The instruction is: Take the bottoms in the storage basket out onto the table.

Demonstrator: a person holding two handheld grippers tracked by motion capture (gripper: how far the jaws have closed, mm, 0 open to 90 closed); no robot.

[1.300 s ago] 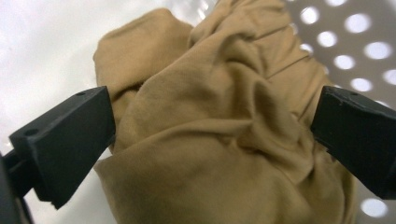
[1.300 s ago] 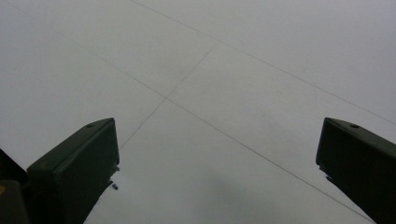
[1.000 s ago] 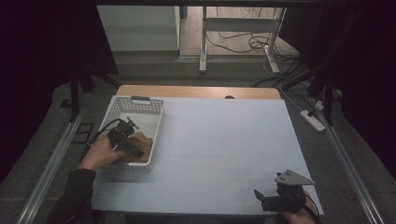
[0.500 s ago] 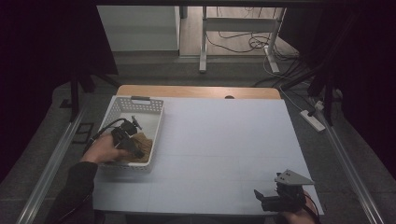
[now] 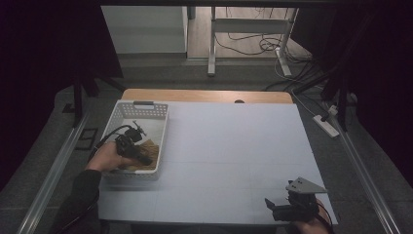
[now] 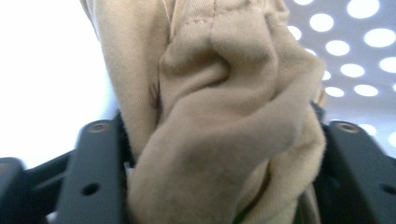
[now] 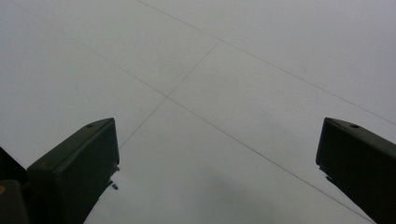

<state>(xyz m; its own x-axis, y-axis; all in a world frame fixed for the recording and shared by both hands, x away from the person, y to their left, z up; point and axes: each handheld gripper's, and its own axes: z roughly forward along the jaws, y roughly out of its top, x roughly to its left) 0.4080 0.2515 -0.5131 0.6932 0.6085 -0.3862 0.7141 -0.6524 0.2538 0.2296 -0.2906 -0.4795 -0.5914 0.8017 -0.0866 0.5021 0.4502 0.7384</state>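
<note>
A white perforated basket (image 5: 124, 109) stands at the left edge of the white table (image 5: 234, 146). A crumpled tan cloth (image 5: 150, 148) lies in it. My left gripper (image 5: 142, 157) reaches into the basket from the left, and a hand holds it. Its jaws have just been closing. In the left gripper view the tan cloth (image 6: 224, 121) is bunched tight between the two black jaws of the left gripper (image 6: 223, 128). My right gripper (image 5: 275, 208) rests at the table's near right corner. The right gripper (image 7: 218, 123) stands open over bare table with nothing between its jaws.
A wooden strip (image 5: 204, 95) runs along the table's far edge. A power strip (image 5: 327, 126) with cables lies on the floor at the right. Metal rails (image 5: 53, 170) flank the table on both sides.
The left hand has shifted slightly within the basket, down onto the cloth. The right gripper has stayed where it was.
</note>
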